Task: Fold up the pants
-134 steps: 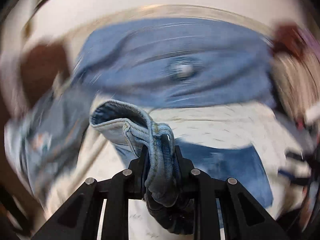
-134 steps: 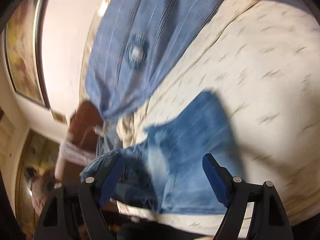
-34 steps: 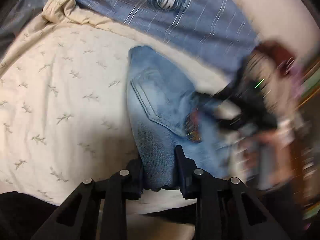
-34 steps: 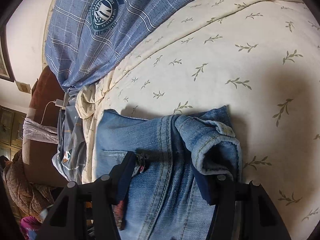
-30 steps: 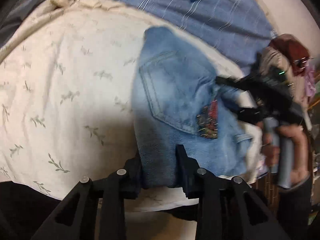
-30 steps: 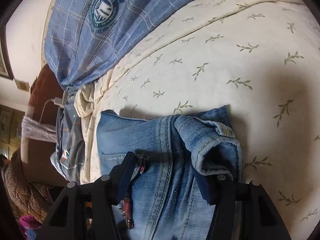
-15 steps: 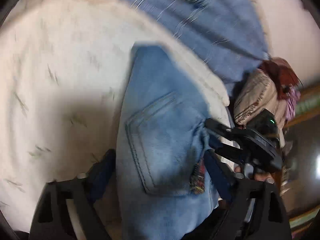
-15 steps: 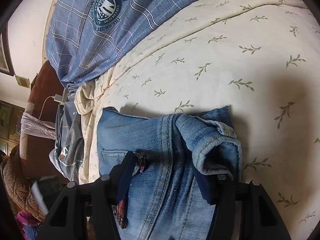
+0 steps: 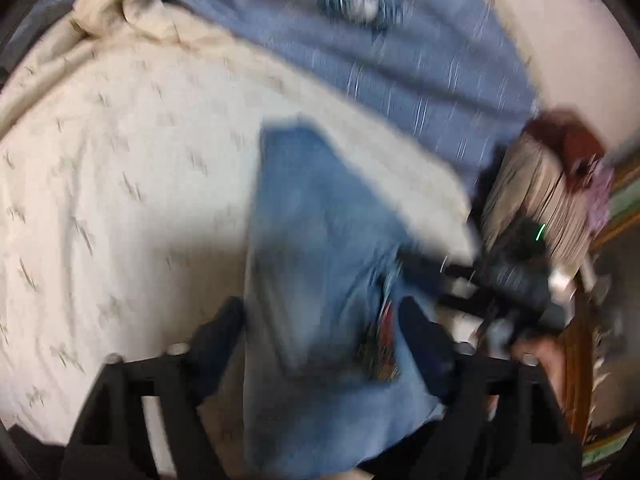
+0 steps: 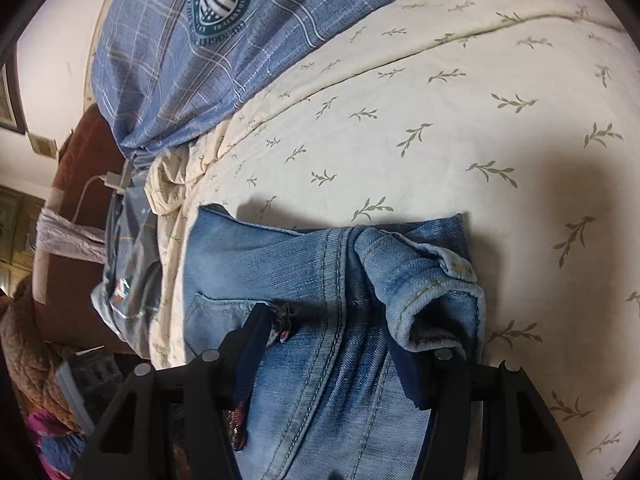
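Light blue denim pants [image 9: 316, 256] lie folded on the cream leaf-print bedsheet [image 9: 120, 184]. In the blurred left wrist view my left gripper [image 9: 320, 332] is open, its fingers [image 9: 216, 336] either side of the pants' near end. In the right wrist view the pants [image 10: 312, 280] lie flat with a rolled cuff [image 10: 424, 276] on top. My right gripper [image 10: 324, 344] is open, jaws wide apart over the denim, holding nothing. It also shows in the left wrist view [image 9: 492, 280] at the pants' right edge.
A blue plaid pillow with a round badge [image 10: 216, 32] lies at the head of the bed. A brown headboard with a white charger cable [image 10: 92, 184] and piled clothes [image 10: 36, 360] are to the left. Stacked fabrics [image 9: 552, 184] stand past the bed's right edge.
My left gripper has let go of the pants' edge and opened wide, then drawn back a little. The right gripper stays open in place over the denim.
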`<state>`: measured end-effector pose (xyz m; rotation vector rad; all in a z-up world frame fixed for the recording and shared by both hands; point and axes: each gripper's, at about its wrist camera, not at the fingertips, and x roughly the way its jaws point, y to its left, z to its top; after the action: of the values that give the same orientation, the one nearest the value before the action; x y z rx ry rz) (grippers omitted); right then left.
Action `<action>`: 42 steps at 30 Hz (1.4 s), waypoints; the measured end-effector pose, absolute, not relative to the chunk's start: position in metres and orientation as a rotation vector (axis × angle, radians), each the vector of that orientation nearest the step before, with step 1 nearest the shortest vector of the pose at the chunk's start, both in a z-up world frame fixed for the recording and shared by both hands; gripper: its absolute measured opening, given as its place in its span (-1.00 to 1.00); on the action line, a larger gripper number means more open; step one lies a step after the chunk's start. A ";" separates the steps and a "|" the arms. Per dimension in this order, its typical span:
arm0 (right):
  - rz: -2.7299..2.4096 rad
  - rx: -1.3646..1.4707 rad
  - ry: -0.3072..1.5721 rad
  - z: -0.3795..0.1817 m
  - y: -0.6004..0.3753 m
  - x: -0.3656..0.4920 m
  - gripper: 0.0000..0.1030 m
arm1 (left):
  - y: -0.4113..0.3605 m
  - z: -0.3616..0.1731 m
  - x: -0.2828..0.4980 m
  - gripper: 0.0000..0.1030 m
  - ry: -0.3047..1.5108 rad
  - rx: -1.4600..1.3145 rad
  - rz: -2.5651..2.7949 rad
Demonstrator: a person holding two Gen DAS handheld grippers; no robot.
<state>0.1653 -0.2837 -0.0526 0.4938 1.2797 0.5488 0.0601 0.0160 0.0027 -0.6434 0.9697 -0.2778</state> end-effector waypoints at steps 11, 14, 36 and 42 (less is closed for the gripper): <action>0.565 0.493 1.275 -0.053 -0.285 0.164 0.21 | 0.020 -0.028 0.132 -0.53 1.069 -0.738 -0.294; 0.570 0.493 1.277 -0.054 -0.285 0.165 0.21 | 0.003 -0.022 0.123 -0.61 1.027 -0.572 -0.224; 0.366 0.476 1.246 -0.041 -0.321 0.172 0.40 | -0.054 -0.011 0.062 0.20 0.966 -0.092 -0.189; 0.413 0.517 1.246 -0.052 -0.315 0.177 -0.28 | -0.057 -0.016 0.064 0.22 0.965 -0.048 -0.167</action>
<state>0.1771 -0.3147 -0.0522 0.5166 1.2463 0.4130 0.0645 -0.0570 -0.0165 -0.0483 0.9651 -0.1669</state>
